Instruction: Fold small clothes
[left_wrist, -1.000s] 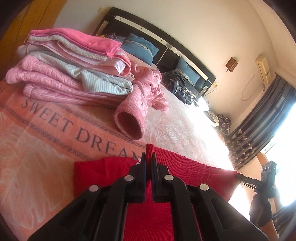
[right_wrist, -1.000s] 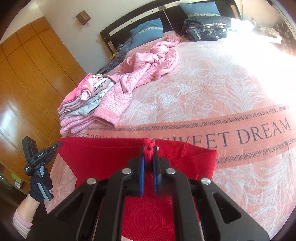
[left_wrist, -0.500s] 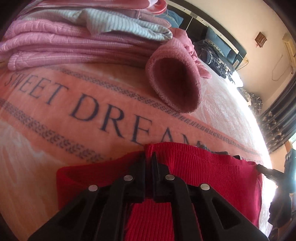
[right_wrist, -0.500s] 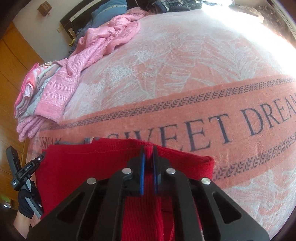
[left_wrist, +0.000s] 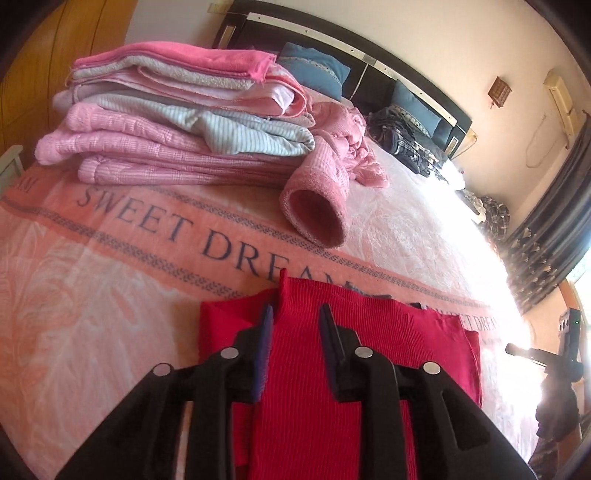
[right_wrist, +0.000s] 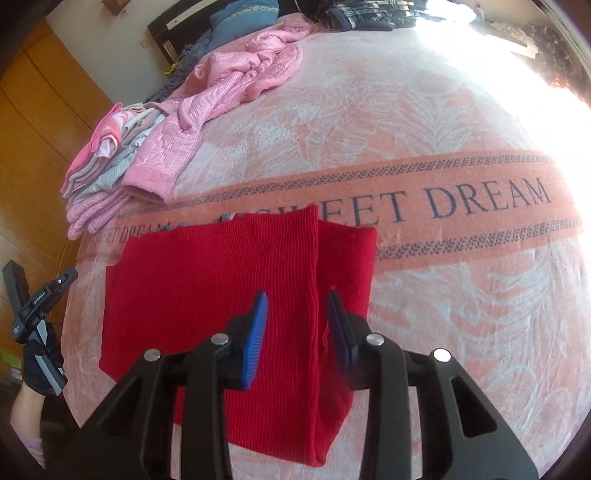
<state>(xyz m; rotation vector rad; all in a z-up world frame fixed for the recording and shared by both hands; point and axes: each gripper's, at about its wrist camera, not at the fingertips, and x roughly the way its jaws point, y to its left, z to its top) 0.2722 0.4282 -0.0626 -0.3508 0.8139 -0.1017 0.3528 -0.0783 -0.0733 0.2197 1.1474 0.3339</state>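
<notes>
My left gripper (left_wrist: 295, 317) hangs just above the red knit garment (right_wrist: 221, 280) with its jaws spread apart, holding nothing; the ribbed cloth shows plainly in the gap. My right gripper (right_wrist: 297, 306) is the same: jaws apart over the garment, empty, with a lengthwise fold edge running up between its blue pads (right_wrist: 255, 332).

The garment lies flat on the pink blanket (right_wrist: 443, 110), across the band lettered SWEET DREAM, near the foot of the bed. A top layer is laid over a lower one, and the lower one sticks out on the right side in the right view.

The fold looks only partly done to me, so the risks are these. The knit is soft and stretchy; if I pinch just the top layer, it could slide off the lower one and undo the fold. If I grab too deep, I may catch the blanket as well and drag it. The pink sleeve (left_wrist: 314, 218) and the stack of folded clothes (left_wrist: 177, 122) sit near, so a wide swing of my left gripper could knock them.
</notes>
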